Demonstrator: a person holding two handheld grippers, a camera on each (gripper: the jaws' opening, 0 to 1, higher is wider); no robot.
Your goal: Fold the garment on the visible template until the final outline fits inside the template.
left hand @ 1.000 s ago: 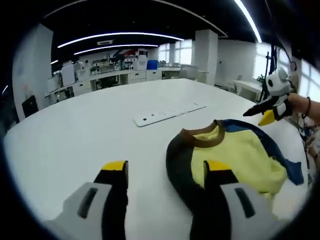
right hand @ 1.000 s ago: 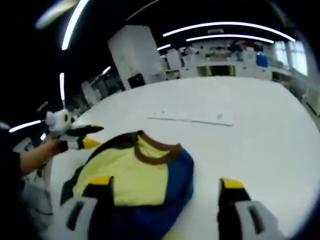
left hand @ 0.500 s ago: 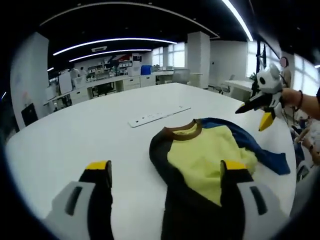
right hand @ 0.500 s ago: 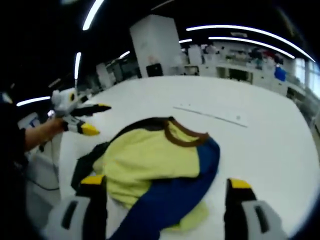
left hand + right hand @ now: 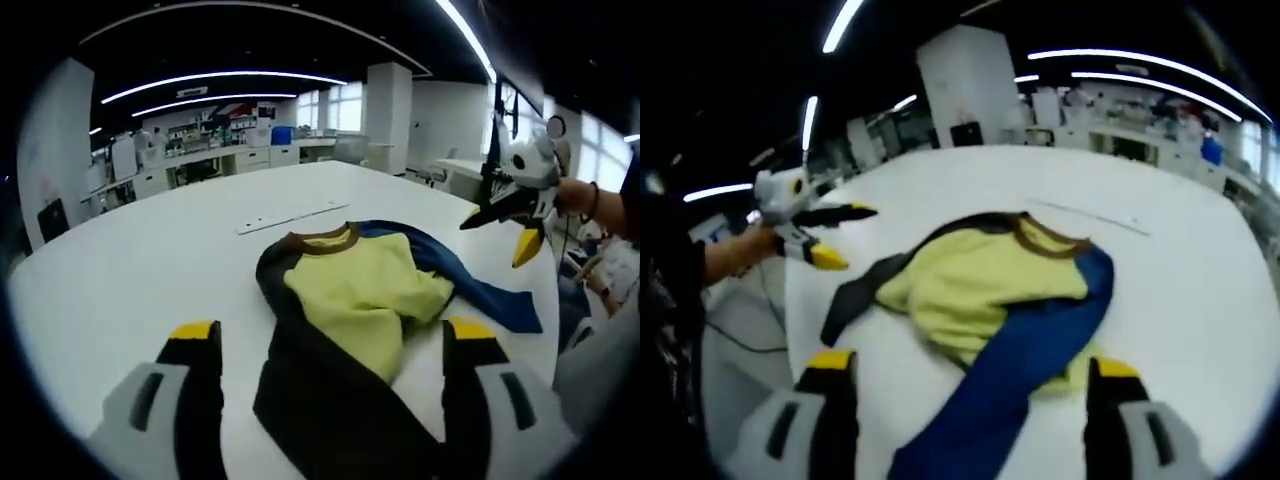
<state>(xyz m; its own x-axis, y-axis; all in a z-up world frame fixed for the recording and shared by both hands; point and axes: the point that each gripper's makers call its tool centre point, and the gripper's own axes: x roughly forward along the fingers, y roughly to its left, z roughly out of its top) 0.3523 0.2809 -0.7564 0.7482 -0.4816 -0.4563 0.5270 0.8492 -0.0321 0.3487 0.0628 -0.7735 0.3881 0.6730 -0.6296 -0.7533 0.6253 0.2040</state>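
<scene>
With both grippers' jaws spread wide and empty, the left gripper (image 5: 328, 335) and right gripper (image 5: 962, 365) hover near a crumpled garment (image 5: 345, 300) on the white counter (image 5: 130, 270). A pale strip (image 5: 290, 213) lies beyond it. No template outline can be made out, so a fold could overshoot it, and bunched sleeves may snag.
</scene>
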